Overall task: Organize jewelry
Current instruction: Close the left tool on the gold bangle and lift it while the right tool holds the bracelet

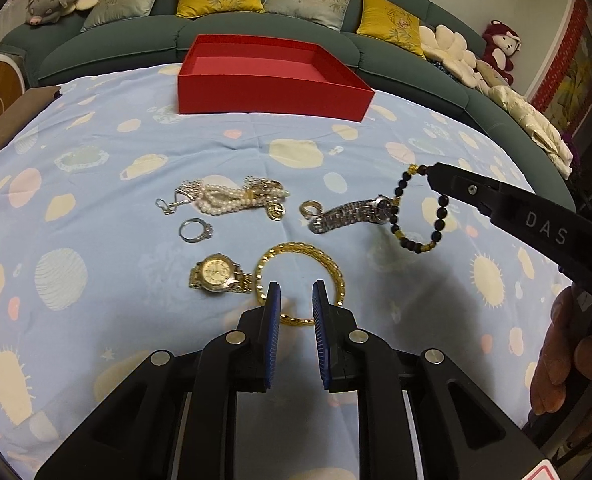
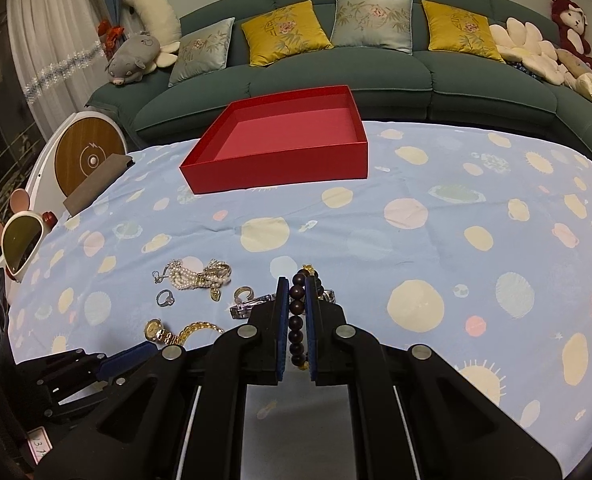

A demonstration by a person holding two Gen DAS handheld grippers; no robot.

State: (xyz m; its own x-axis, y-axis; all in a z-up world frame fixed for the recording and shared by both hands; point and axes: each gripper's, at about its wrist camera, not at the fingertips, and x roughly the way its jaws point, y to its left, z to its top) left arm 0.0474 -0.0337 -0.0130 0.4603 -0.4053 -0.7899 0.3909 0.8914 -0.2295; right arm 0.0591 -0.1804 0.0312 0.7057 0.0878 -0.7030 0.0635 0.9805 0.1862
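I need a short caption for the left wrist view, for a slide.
Left gripper open above the gold bangle; right gripper holds the dark bead bracelet aloft.

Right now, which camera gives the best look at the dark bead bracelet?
The left wrist view. There the dark bead bracelet hangs as a full loop from the right gripper, above the cloth. The right wrist view shows it edge-on, a column of beads clamped between the blue pads, so its shape is hidden.

Sofa behind the table

Green sofa (image 2: 336,76) carries yellow and grey cushions (image 2: 283,32); grey plush pig (image 2: 133,60) lies at its left end.
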